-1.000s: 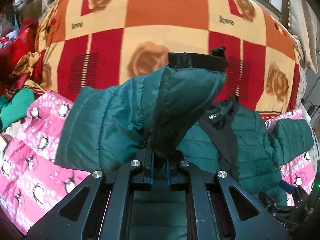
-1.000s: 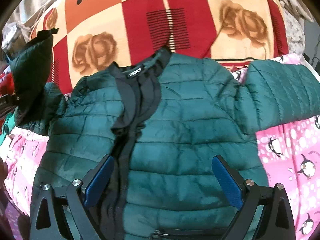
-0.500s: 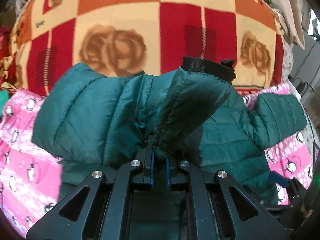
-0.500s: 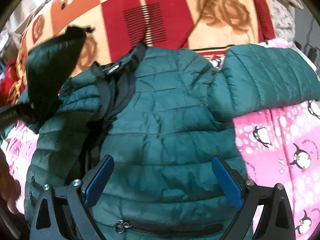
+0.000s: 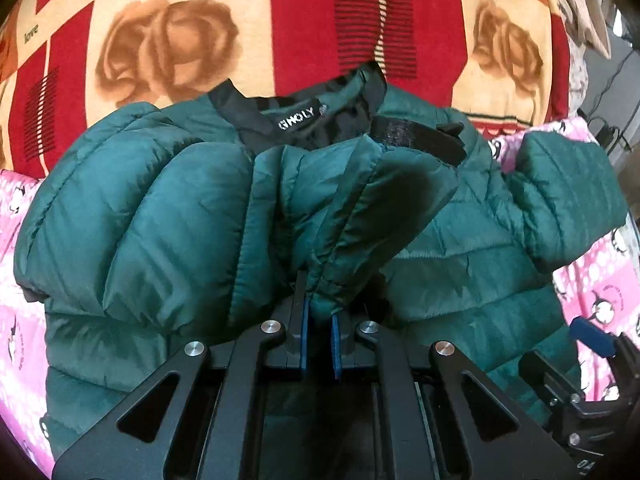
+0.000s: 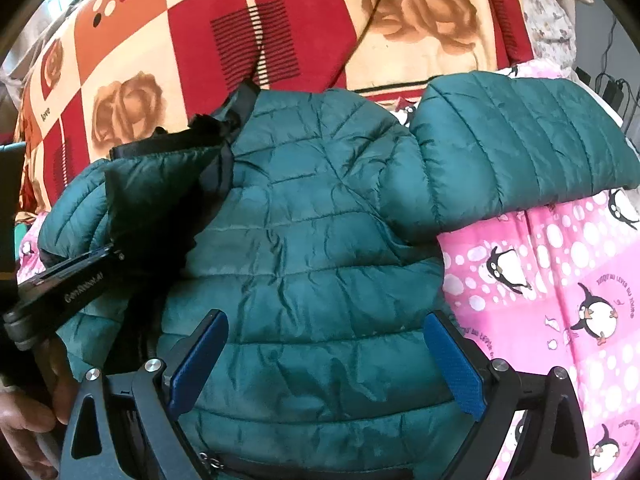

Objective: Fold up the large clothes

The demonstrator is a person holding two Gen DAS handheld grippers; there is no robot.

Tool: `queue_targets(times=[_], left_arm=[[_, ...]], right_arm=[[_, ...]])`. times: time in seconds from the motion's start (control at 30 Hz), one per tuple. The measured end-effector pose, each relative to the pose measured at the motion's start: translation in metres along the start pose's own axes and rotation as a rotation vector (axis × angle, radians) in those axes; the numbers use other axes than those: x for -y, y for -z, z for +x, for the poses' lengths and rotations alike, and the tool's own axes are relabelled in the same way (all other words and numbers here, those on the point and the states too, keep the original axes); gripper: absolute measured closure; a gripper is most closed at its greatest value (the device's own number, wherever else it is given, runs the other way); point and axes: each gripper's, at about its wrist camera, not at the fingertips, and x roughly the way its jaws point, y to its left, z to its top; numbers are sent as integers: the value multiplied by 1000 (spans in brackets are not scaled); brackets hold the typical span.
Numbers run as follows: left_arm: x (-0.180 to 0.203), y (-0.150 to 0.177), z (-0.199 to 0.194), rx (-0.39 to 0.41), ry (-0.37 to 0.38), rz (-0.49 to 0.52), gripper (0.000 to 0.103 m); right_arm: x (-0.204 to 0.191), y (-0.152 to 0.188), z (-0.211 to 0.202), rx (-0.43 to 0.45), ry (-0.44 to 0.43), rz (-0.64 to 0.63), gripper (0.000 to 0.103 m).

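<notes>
On the bed under both cameras I see a pink penguin sheet [image 6: 560,280] and, beyond it, a blanket [image 5: 248,20] in red, orange and cream squares with brown roses and the word "love". A green puffer jacket [image 6: 320,248] lies across the two, collar toward the blanket.

My left tongs [image 5: 318,320] are clamped on a pinch of the left sleeve [image 5: 360,208], which is lifted and drawn over the jacket's chest. Its black cuff [image 5: 416,140] stands up just in front of the collar and covers part of the neck opening; a white label [image 5: 298,121] shows beside it. My right tongs [image 6: 320,364] hang wide open over the lower front with nothing between the pads.

The right sleeve [image 6: 520,148] lies spread out on the pink sheet, apart from both tongs.

From the right camera, the left tool's black body [image 6: 64,284] and a hand [image 6: 28,420] block the jacket's left edge. The hem is cut off by the frame; only part of a zip [image 6: 208,458] shows there. Clutter at the far corners is too blurred to name.
</notes>
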Motion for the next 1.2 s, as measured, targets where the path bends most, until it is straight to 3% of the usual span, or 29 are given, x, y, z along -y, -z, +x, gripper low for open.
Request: queue_targets(times=[0.17, 0.23, 0.3, 0.33, 0.43, 0.5, 0.6, 0.83, 0.9, 0.97, 1.07, 1.2], left_arm=[[6, 2, 0, 5, -9, 10, 93], [3, 1, -3, -15, 23, 2, 85], [-5, -2, -11, -47, 107, -35, 66], [-10, -2, -18, -46, 139, -55, 61], [-24, -6, -52, 21, 155, -64, 45], [-40, -7, -80, 78, 131, -64, 37], [-73, -10, -108, 140, 64, -98, 36], [-153, -3, -116, 176, -176, -255, 36], [-174, 4, -109, 164, -200, -320, 36], [-190, 8, -100, 156, -188, -377, 36], [-201, 11, -88, 147, -193, -411, 36], [-206, 4, -73, 126, -191, -411, 36]], right_arm=[[7, 2, 5, -15, 12, 8, 6], [9, 4, 6, -22, 20, 15, 6], [12, 4, 5, -26, 16, 25, 6], [12, 4, 5, -27, 10, 31, 6], [13, 2, 1, -27, -20, 50, 6], [11, -1, -1, -26, -45, 59, 6], [2, -10, -2, -24, -74, 59, 6], [-31, -45, 35, -56, -139, 48, 6], [-38, -50, 55, -84, -140, 59, 25], [-43, -54, 74, -110, -196, 69, 55], [-49, -66, 75, -50, -172, 29, 82], [-54, -87, 55, 78, -43, -86, 84]])
